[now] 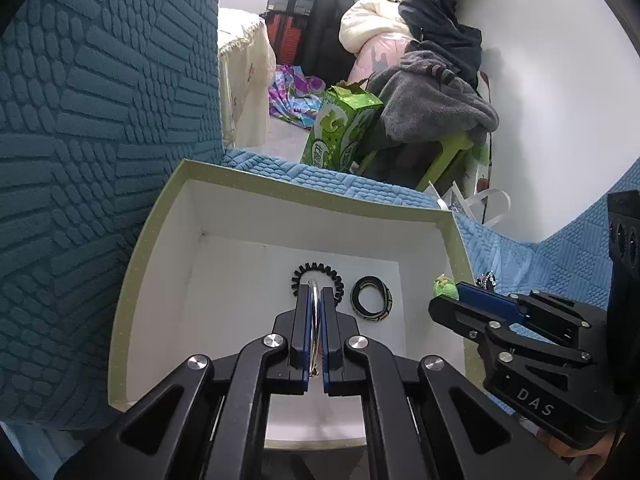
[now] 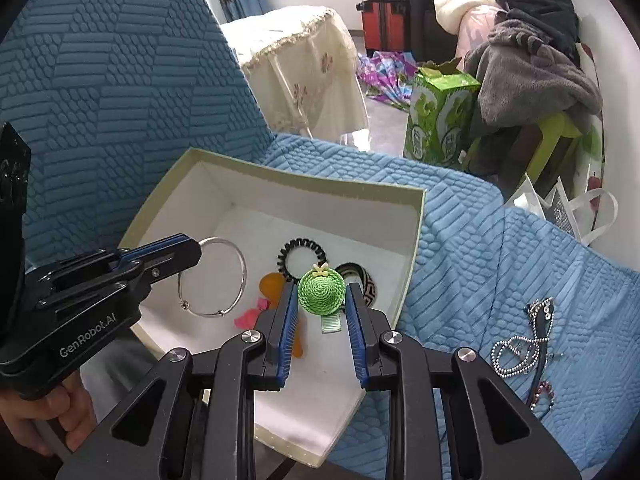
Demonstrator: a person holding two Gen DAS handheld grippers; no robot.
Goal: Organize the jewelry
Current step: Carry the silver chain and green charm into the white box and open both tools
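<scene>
It was a lived-in home: a blue-covered sofa [image 2: 460, 216], piled clothes [image 2: 532, 76], suitcases [image 2: 384, 24] and a cloth-draped table [image 2: 296, 52].

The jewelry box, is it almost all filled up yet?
Partly. Inside the box already lie a black coil hair tie, a patterned band and orange and pink pieces. The left gripper holds a silver bangle; the right gripper holds a green hat clip. Beaded chains wait on the blue cover.
</scene>
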